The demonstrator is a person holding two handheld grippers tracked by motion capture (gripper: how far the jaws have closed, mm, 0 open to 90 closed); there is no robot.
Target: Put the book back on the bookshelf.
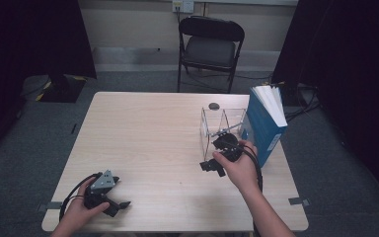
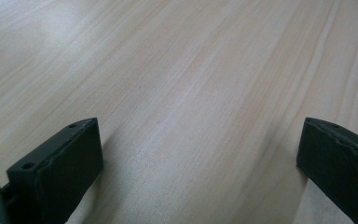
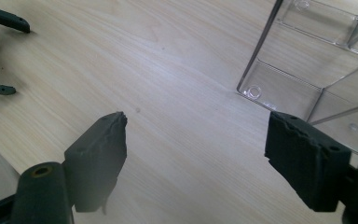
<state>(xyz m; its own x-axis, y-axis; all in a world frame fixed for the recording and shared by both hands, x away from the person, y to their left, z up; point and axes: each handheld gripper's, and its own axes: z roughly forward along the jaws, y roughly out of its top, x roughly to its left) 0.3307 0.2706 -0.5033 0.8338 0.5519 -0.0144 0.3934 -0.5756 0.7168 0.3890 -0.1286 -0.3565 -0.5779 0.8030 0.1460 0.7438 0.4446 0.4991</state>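
Observation:
My left gripper (image 1: 120, 206) rests low near the table's front left corner, held by a hand. Its jaws stand open over bare wood in the left gripper view (image 2: 200, 156). My right gripper (image 1: 212, 168) is held at the right of the table, just in front of a clear acrylic organizer (image 1: 222, 127). It is open with nothing between its jaws (image 3: 196, 140). The organizer's near corner (image 3: 303, 70) lies up and to the right of those jaws. A blue book (image 1: 265, 126) stands upright against the organizer's right side.
The light wooden table (image 1: 148, 133) has a small dark disc (image 1: 213, 106) at its back, behind the organizer. A black folding chair (image 1: 209, 47) stands beyond the far edge. The other gripper's jaw tips (image 3: 9, 21) show at top left of the right gripper view.

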